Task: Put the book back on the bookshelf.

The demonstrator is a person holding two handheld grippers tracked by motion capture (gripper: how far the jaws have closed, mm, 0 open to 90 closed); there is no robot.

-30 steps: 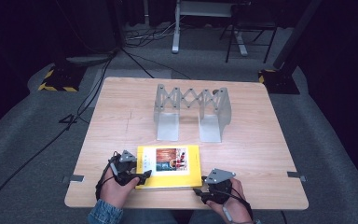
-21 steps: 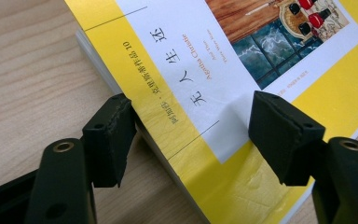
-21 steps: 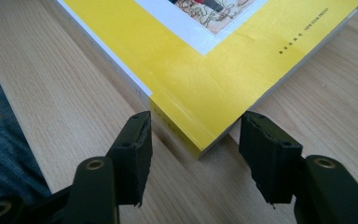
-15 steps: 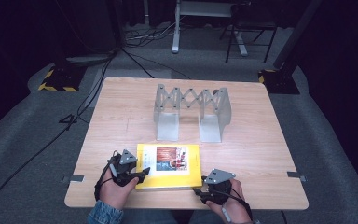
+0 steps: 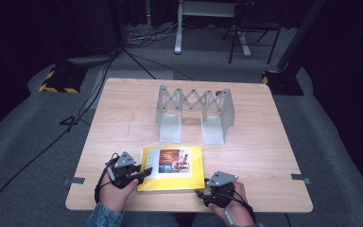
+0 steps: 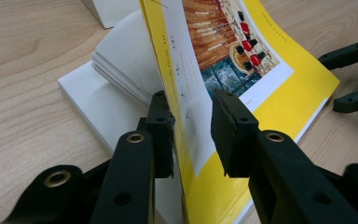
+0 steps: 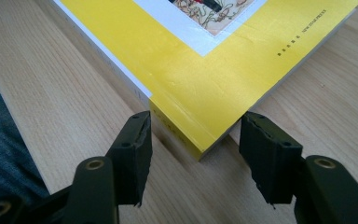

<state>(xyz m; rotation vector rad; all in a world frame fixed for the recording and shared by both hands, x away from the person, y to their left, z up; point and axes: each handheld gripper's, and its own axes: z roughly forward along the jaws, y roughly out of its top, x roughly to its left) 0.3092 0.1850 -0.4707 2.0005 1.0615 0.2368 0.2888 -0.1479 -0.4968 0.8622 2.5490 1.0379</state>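
Note:
A yellow paperback book (image 5: 172, 168) lies near the table's front edge. My left gripper (image 5: 144, 174) is at its left edge. In the left gripper view the front cover (image 6: 186, 70) is lifted off the white pages (image 6: 121, 56) and stands between the jaws of the left gripper (image 6: 191, 121). These have just been closing; one pad touches the cover's underside and the other is still a little off it. My right gripper (image 7: 193, 133) lies level on the table and straddles the book's (image 7: 205, 70) near right corner, both pad tips against its edges.
A grey metal accordion rack (image 5: 194, 111) stands behind the book at mid-table. The right gripper's black fingers (image 6: 349, 74) show past the book's far side in the left gripper view. The table's front edge (image 5: 189, 208) runs just behind both hands.
The left gripper's jaws have narrowed at the book's left edge and the hand has crept slightly toward the book. The right gripper and the book's body have kept still.

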